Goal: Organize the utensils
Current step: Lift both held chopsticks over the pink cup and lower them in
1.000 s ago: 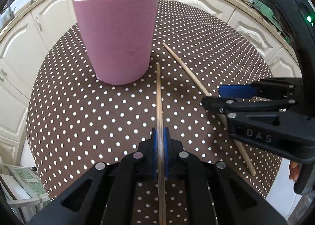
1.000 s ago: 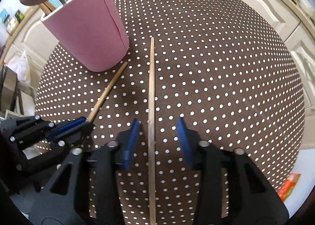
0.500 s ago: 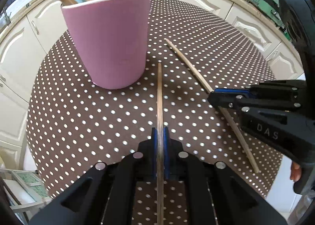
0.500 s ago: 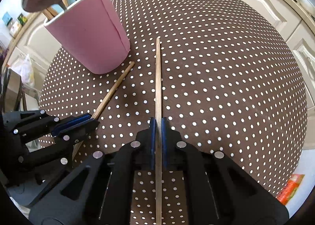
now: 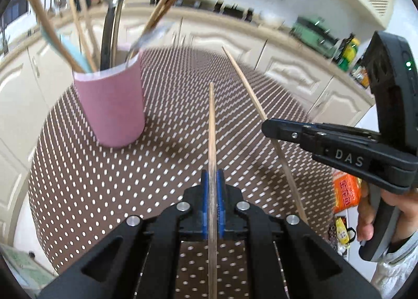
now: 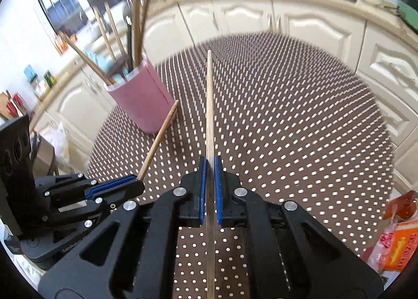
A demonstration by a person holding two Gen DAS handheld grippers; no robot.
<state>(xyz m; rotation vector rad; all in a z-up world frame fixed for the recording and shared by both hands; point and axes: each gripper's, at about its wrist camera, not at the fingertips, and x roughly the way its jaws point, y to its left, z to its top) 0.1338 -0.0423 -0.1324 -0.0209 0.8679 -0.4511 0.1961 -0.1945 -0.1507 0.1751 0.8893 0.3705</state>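
My left gripper [image 5: 213, 181] is shut on a wooden chopstick [image 5: 212, 126] and holds it lifted above the table, pointing forward. My right gripper [image 6: 209, 168] is shut on a second wooden chopstick [image 6: 209, 105], also lifted. In the left wrist view the right gripper [image 5: 269, 127] and its chopstick [image 5: 245, 84] are to the right. In the right wrist view the left gripper [image 6: 135, 184] and its chopstick [image 6: 160, 137] are at lower left. A pink cup [image 5: 112, 108] holding several utensils stands ahead to the left; it also shows in the right wrist view [image 6: 141, 100].
The round table has a brown cloth with white dots [image 6: 287, 121]. Cream kitchen cabinets [image 6: 313, 19] ring the table. Orange packets [image 6: 399, 241] lie beyond the table's right edge.
My right gripper closed on its chopstick. Both grippers then lifted and tilted up, raising both chopsticks off the table; the view now takes in the cabinets and the cup's rim.
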